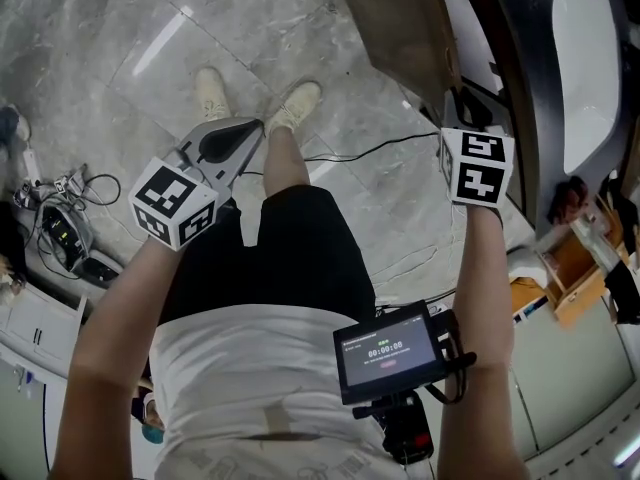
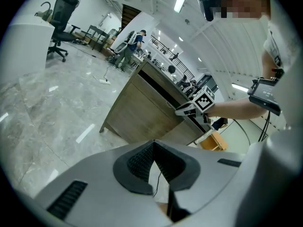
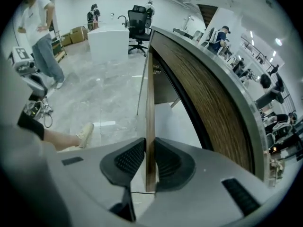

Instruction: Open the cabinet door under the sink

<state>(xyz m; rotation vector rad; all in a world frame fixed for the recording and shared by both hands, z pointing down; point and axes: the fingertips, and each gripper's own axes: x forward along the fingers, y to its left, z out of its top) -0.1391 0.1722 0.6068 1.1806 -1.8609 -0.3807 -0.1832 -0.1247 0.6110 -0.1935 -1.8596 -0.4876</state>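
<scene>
The wood-grain cabinet door stands swung out from the cabinet under the dark counter with the white sink. In the right gripper view I look along the door's thin free edge, with my right gripper shut on it and both black pads pressed to its faces. My right gripper points steeply down at the door's top corner. My left gripper hangs over the floor by the person's legs, shut and empty. From the left gripper view the right gripper shows at the cabinet.
Cables and gear lie on the marble floor at the left. A small screen device hangs at the person's waist. An orange wooden box sits right of the cabinet. An office chair, a white counter block and people stand farther off.
</scene>
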